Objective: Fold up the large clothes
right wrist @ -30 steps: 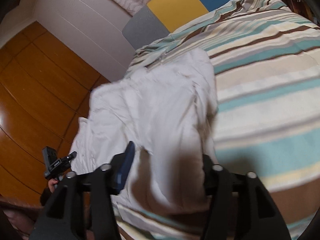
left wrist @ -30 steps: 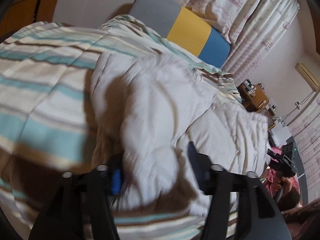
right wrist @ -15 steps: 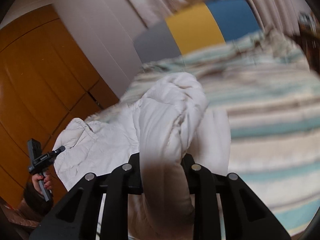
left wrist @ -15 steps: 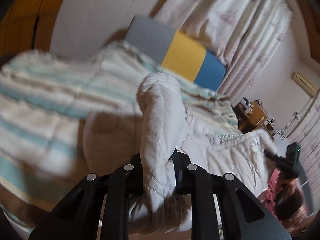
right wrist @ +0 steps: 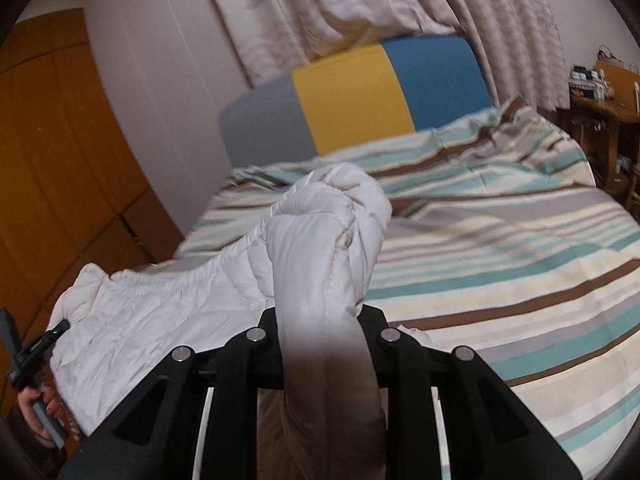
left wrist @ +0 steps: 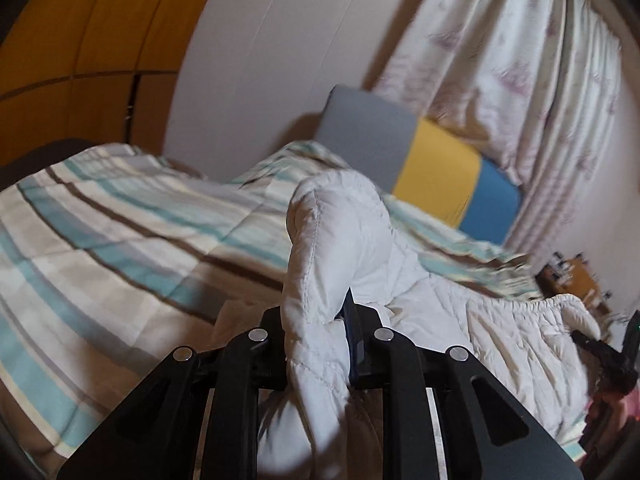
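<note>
The left gripper (left wrist: 316, 344) at six o'clock of its view is pinching a thick bunched fold of the white quilted jacket (left wrist: 340, 232), and the right gripper (right wrist: 324, 332) is clamped the same way on another bunch of it. Each grip takes in a puffy wad rather than a clean edge, so the padded cloth could squeeze out as the load comes on, or the layers could slide against each other and leave the fold crooked. If one hand pulls ahead of the other, the stretch of jacket between them could twist or drag askew across the striped duvet (left wrist: 120, 240).

The jacket is soft, stitched in channels, creased, and rises in a rounded hump just beyond each gripper. From there it runs down to the bed: toward four o'clock in the left view, where its gathered hem (left wrist: 560, 300) shows, and toward eight o'clock in the right view. Farther off stand the grey, yellow and blue headboard (right wrist: 352, 92) and the patterned curtains (right wrist: 360, 0).
</note>
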Tool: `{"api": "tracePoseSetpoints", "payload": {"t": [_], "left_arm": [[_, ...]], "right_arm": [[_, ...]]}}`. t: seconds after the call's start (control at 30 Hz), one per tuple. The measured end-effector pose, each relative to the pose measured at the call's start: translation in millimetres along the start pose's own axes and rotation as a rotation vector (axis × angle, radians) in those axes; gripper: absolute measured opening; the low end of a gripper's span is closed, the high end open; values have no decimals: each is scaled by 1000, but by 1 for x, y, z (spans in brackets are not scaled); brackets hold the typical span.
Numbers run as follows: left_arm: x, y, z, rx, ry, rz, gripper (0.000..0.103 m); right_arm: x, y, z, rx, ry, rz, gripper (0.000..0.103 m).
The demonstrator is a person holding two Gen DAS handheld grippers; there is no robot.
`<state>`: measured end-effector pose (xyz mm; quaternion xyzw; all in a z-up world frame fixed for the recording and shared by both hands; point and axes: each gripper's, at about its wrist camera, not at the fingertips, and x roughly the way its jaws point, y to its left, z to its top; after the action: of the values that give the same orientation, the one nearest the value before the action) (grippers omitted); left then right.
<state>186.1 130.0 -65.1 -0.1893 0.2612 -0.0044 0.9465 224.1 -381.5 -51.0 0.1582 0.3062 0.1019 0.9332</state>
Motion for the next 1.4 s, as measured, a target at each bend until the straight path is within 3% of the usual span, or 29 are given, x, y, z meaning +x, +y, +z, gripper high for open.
{"api": "tracePoseSetpoints", "payload": {"t": [0.27,0.4,0.77,1.03,1.13,1.23,1.3,1.4], "left_arm": [[51,24,-25,-41,100,142,18],[69,27,-39,10,118,189,20],[79,29,-53,17,133,180,24],[74,23,-55,45,125,204,31],[65,15,-55,71,123,247,48],[43,5,-57,70,116,327,50],[23,-4,-56,29,86,359,50],[-5,-31,-48,12,-13,348,50]], "right_arm": [[78,-20,-31,-6,132,-141,27],[104,-28,-45,-13,161,-175,35],[133,-17,-61,-99,231,-298,47],[135,-13,-64,-118,228,-320,50],[134,-12,-64,-123,223,-327,51],[134,-12,-64,-123,221,-328,51],[134,-12,-64,-122,220,-328,51],[133,-12,-64,-119,217,-325,51]]}}
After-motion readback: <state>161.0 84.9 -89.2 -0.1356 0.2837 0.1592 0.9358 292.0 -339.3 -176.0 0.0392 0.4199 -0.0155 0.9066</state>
